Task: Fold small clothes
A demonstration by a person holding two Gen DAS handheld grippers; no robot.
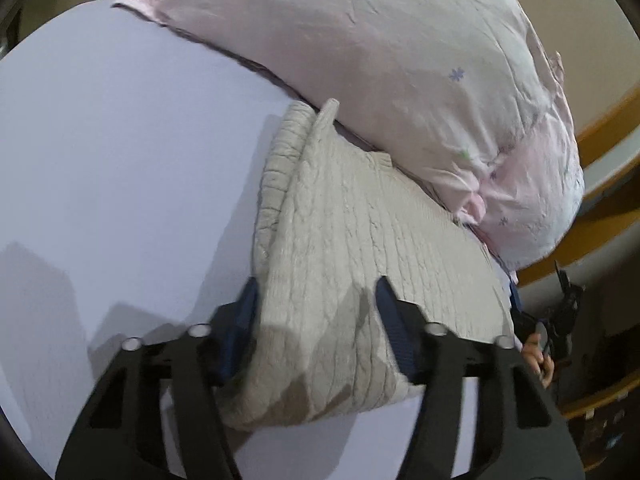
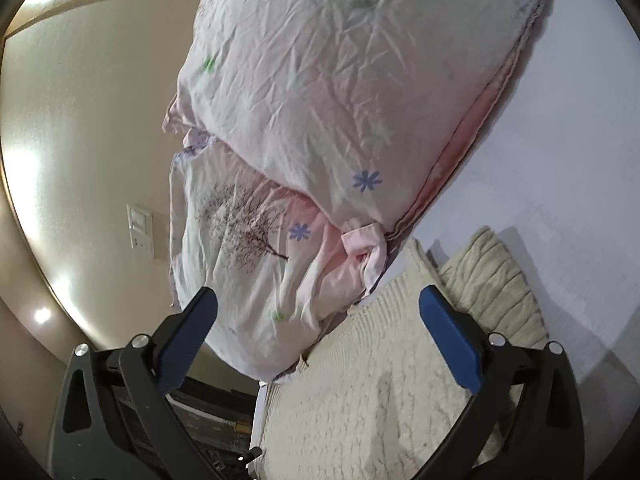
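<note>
Your jaws on both grippers stand spread wide and grip nothing. The left gripper (image 1: pixel 316 320) hangs low over the near end of the sweater (image 1: pixel 352 272), one finger (image 1: pixel 244 320) outside its folded edge and the other over the knit; whether either pad touches the fabric cannot be told. The right gripper (image 2: pixel 320 336) sits above the sweater's (image 2: pixel 360 400) other end, at the bed's side edge, its left finger out past that edge, with the wall and a wall switch (image 2: pixel 141 232) behind it.

The sweater is a cream cable-knit lying on the bed (image 1: pixel 120 160), on the pale sheet. One part is folded over onto the body, leaving a doubled ribbed edge along one side. Its far end lies against the pillow (image 1: pixel 400 60), which is pink with small flower prints and rests across the bed beyond it.

In the left view your right hand (image 1: pixel 540 356) shows at the edge, on the other handle.
</note>
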